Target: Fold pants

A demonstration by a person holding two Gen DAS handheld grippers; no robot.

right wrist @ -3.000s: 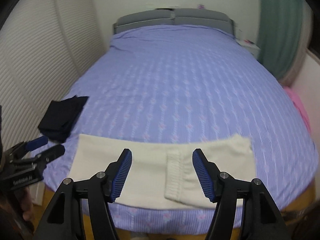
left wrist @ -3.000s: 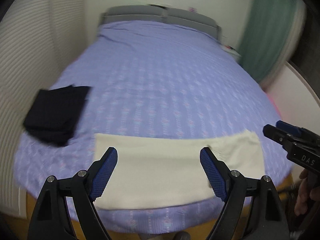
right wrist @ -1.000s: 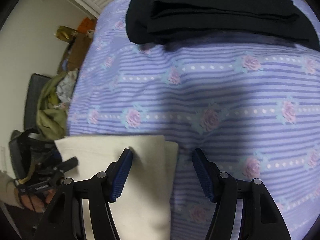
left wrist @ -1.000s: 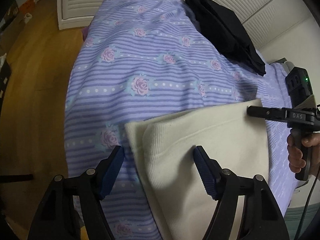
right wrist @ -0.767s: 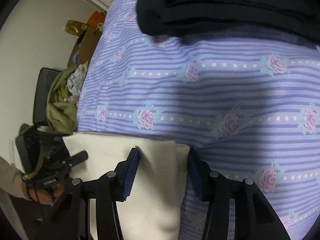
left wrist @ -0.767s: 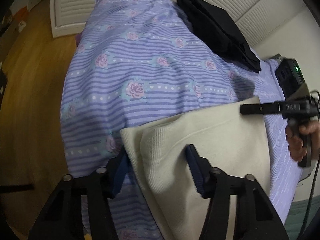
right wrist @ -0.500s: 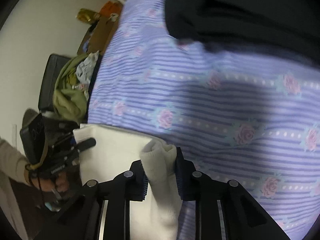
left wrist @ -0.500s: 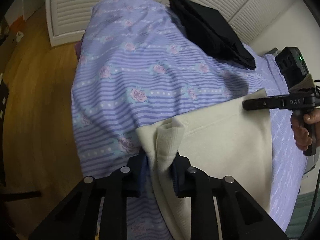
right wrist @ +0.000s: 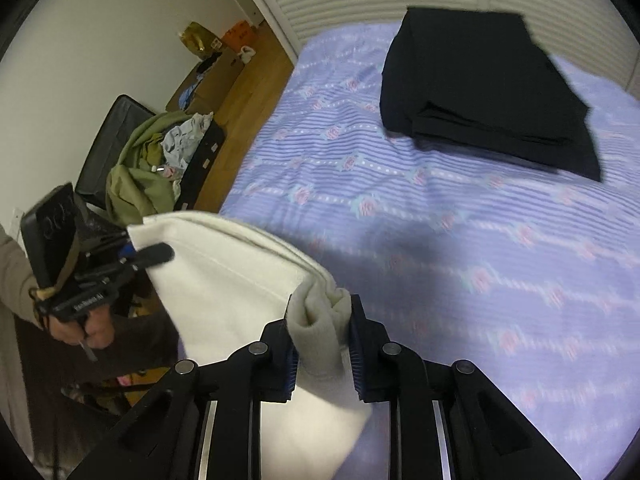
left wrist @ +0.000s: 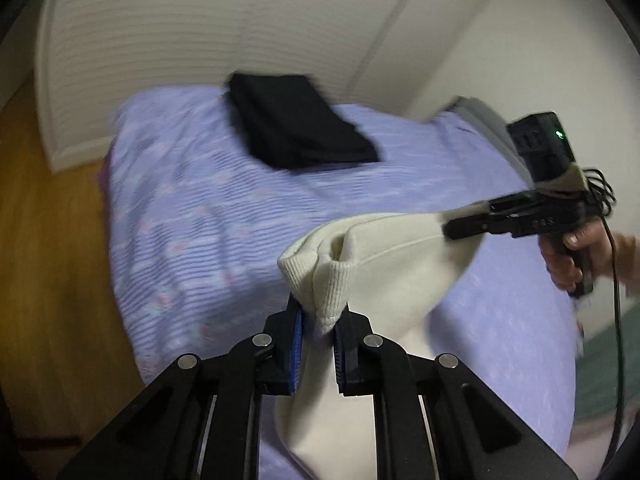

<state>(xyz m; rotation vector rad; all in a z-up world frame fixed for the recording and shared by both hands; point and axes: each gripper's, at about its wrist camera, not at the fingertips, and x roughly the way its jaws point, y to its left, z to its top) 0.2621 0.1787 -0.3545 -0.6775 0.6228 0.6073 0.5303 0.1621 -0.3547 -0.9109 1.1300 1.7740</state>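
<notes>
Both grippers' jaws have closed on the cream pants (left wrist: 384,264), lifting that end off the bed.

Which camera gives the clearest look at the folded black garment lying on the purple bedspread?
The right wrist view: the folded black garment sits large and fairly sharp there, its stacked fold edges visible. In the left wrist view it is smaller, farther off and motion-blurred, so only its dark outline shows on the purple bedspread.
</notes>
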